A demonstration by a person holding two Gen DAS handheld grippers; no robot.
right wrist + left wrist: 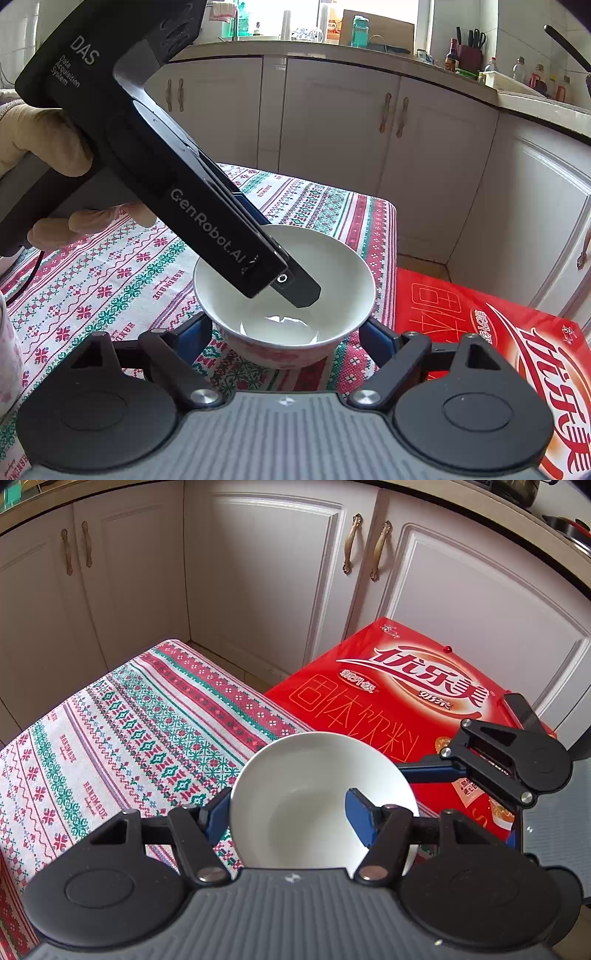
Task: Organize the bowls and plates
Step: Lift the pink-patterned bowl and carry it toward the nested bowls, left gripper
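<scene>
A white bowl [314,797] with a pink pattern outside stands near the right edge of the patterned tablecloth [122,731]. My left gripper [288,816] is shut on the bowl's rim: one blue finger is outside on the left, the other inside. In the right wrist view the left gripper [291,284] reaches down into the bowl [332,280] from the upper left. My right gripper [284,332] is open, its blue fingers on either side of the bowl's base, not touching it.
A red carton [399,701] lies beside the table on the right, also in the right wrist view [491,332]. White kitchen cabinets [266,583] stand behind. A pale patterned object [7,354] sits at the left edge.
</scene>
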